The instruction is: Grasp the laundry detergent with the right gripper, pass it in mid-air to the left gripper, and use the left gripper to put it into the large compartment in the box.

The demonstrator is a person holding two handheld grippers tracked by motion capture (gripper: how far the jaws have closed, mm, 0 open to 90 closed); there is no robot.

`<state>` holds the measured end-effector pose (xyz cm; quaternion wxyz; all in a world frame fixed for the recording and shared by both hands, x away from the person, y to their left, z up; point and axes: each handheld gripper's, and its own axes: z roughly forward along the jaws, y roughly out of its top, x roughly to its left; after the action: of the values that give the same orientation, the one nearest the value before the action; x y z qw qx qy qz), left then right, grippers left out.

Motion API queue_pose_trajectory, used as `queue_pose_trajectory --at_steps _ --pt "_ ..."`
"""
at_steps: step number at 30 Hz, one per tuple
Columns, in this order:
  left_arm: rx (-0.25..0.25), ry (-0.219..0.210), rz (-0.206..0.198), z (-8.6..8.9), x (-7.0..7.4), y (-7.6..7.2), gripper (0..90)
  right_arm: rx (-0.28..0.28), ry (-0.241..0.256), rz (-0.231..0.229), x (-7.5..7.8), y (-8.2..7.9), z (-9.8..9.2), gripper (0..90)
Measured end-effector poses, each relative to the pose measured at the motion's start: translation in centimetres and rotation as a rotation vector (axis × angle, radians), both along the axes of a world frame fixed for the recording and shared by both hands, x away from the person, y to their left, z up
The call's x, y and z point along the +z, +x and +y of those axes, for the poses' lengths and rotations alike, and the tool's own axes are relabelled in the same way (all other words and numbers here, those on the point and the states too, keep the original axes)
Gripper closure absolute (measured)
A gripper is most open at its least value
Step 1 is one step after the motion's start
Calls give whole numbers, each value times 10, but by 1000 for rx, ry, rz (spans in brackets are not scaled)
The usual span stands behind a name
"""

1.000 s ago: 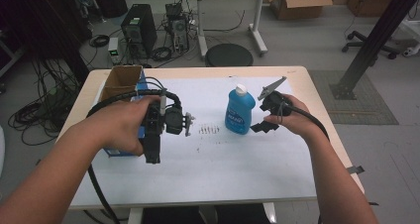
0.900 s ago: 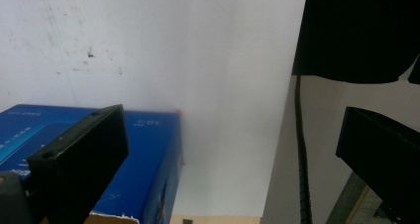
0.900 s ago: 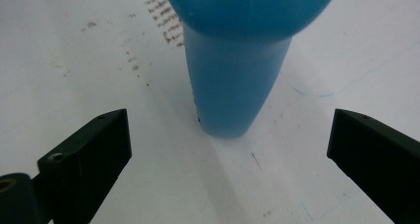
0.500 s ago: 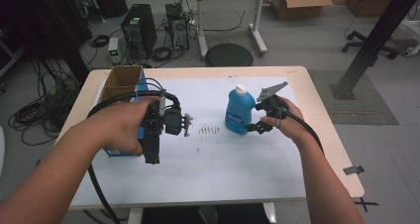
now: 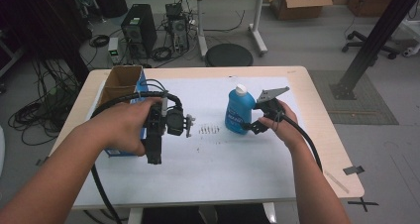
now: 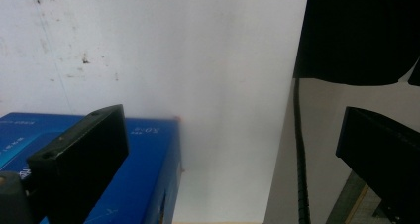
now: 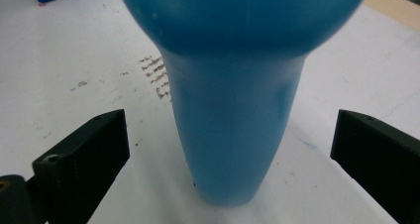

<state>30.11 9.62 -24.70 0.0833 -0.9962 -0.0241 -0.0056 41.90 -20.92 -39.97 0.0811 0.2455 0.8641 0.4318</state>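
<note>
A blue bottle [image 5: 238, 114] with a white cap stands upright right of the table's middle. My right gripper [image 5: 251, 126] is held low at its right side, open. In the right gripper view the bottle's body [image 7: 233, 125] rises between the two black jaws, which stand well apart on either side without touching it, so my right gripper [image 7: 233, 167] is open around it. My left gripper [image 5: 154, 153] is held above the table at the left, beside a blue box [image 5: 120, 150]. In its own view my left gripper [image 6: 230, 159] is open, holding nothing, with the box's corner [image 6: 148, 184] at lower left.
The blue box is an open cardboard carton [image 5: 123, 80] at the table's left side. Small dark marks [image 5: 210, 130] dot the white table cover [image 5: 213, 174] between the grippers. Cables trail from both grippers toward the near edge. Beyond the far edge are computers and a round stool [image 5: 229, 54].
My right gripper has moved left and lower, from beside the bottle to having its open jaws either side of it. The left gripper has stayed put.
</note>
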Motion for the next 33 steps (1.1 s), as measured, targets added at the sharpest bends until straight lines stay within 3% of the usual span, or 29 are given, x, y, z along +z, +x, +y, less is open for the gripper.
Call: queue_pose_trajectory --at_steps 13,24,33 --pt "10 -2 -2 2 -1 1 4 -27 92 -21 -12 4 4 15" --pt "17 -1 0 6 -1 2 4 -26 117 -36 -18 6 9 13" --pt "16 -4 5 5 -4 3 4 -40 170 -60 -25 5 9 8"
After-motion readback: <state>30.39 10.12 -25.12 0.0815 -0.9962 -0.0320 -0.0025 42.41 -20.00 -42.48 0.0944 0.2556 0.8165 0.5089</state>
